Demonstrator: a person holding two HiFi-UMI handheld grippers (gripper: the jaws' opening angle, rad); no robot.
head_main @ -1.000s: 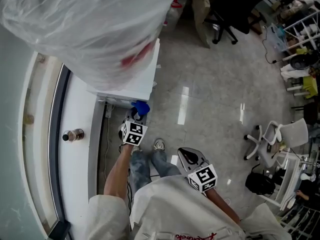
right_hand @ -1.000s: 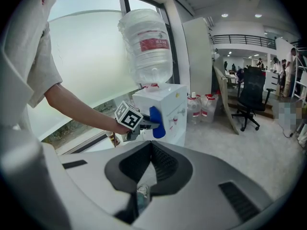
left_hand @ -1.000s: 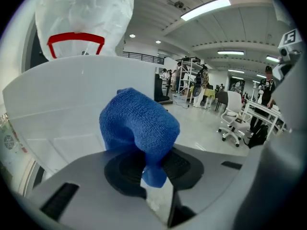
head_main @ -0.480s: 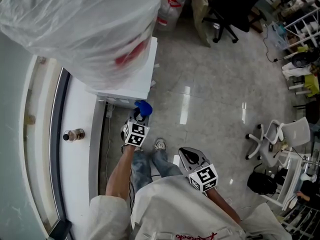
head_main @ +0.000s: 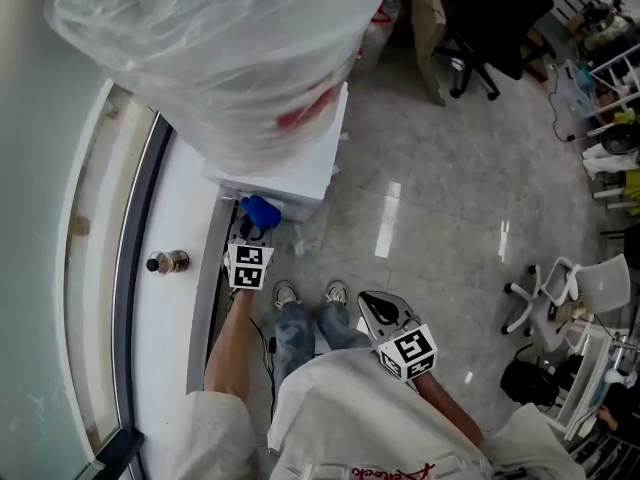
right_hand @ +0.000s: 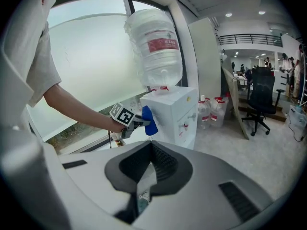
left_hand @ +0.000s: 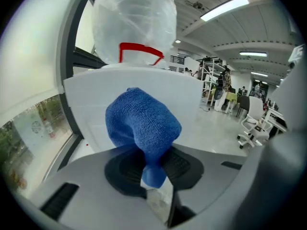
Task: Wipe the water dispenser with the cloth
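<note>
Cloth [left_hand: 141, 128], blue and bunched, is clamped between the jaws of the left gripper [left_hand: 154, 176], and its free end bulges ahead of the tips. Directly beyond the claw stands the white side wall of the water dispenser [left_hand: 91, 99]; contact between cloth and wall cannot be confirmed. Above the claw, a plastic-wrapped bottle [left_hand: 134, 23] sits on the dispenser. The right gripper [right_hand: 144, 178], jaws drawn together on nothing, is held well apart, behind and to the claw's right.

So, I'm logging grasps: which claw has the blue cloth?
The left claw, shut on the blue cloth near the white water dispenser; the right claw holds nothing.
</note>
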